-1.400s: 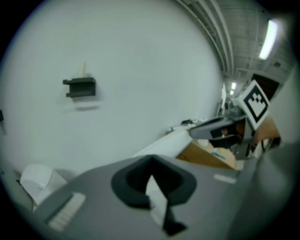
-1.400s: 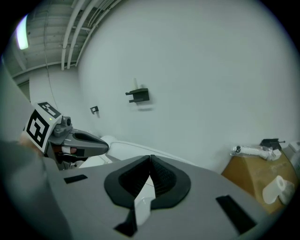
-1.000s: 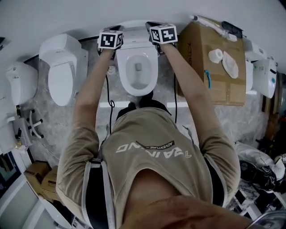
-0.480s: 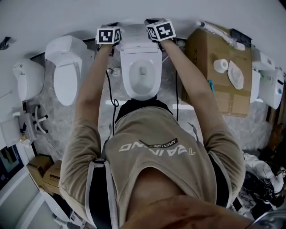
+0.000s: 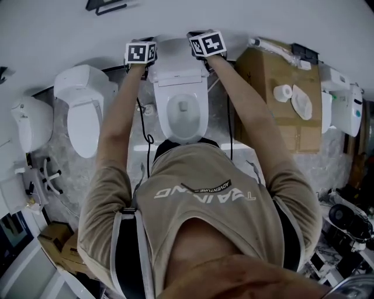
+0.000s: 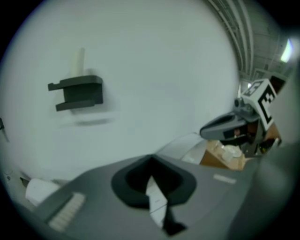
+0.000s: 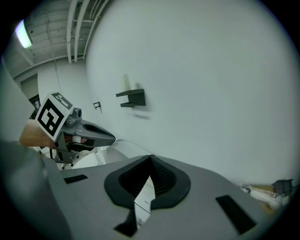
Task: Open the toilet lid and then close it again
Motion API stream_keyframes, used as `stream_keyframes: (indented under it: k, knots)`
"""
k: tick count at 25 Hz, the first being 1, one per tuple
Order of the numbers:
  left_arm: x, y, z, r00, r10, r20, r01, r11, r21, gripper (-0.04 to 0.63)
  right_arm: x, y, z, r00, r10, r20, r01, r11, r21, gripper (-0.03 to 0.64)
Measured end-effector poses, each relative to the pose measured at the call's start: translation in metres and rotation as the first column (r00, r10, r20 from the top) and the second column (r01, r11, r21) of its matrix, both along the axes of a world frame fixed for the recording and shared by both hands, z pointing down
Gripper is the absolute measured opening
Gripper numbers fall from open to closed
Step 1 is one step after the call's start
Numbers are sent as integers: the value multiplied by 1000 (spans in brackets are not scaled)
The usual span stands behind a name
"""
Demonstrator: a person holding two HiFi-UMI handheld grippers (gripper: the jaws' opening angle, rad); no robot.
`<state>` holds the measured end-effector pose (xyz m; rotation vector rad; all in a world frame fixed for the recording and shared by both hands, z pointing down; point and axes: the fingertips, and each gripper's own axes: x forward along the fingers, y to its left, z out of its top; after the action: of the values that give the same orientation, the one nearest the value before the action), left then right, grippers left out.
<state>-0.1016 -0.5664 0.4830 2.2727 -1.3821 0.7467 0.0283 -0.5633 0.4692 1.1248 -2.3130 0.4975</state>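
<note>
- Head view: the person leans forward with both arms stretched out to the toilet (image 5: 184,114) that stands against the wall (image 5: 234,14).
- The bowl is uncovered. The lid (image 5: 175,55) stands raised at the back, close to the wall.
- The left gripper (image 5: 144,57) is at the lid's left upper edge and the right gripper (image 5: 204,48) is at its right upper edge. The marker cubes cover their fingers here.
- A second toilet (image 5: 82,111) stands to the left. A cardboard box (image 5: 280,117) with a paper roll (image 5: 283,92) on it stands to the right.
- Left gripper view: the left gripper (image 6: 151,168) points at the bare wall (image 6: 154,70). Its dark fingers (image 6: 132,182) are drawn almost together and pinch a thin white strip, the edge of the lid (image 6: 155,198).
- The right gripper (image 6: 224,127) shows off to the right at about the same height, and a dark bracket (image 6: 77,93) is fixed on the wall.
- Right gripper view: the right gripper (image 7: 151,163) has its fingers (image 7: 167,180) nearly closed, and they nip the white edge of the lid (image 7: 144,199).
- The left gripper (image 7: 89,133) shows to the left, and the same bracket (image 7: 132,98) sits on the wall (image 7: 211,93).
</note>
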Motion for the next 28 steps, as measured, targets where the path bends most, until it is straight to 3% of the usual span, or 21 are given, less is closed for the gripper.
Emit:
stream_keyframes:
  k: [3, 8, 21, 28]
  knots:
    - [-2, -9, 1, 999, 39, -9, -39, 999, -7, 0, -3, -9, 0, 1000, 13, -21, -13, 1000, -4, 11]
    - [0, -25, 4, 993, 110, 37, -109, 994, -26, 0, -3, -26, 4, 998, 29, -59, -30, 999, -25, 11]
    - [-1, -65, 6, 992, 119, -30, -121, 992, -45, 0, -3, -68, 5, 993, 15, -120, -21, 999, -43, 12]
    - [-1, -73, 7, 989, 150, 21, -149, 988, -32, 0, -3, -84, 11, 994, -1, -106, -7, 997, -73, 11]
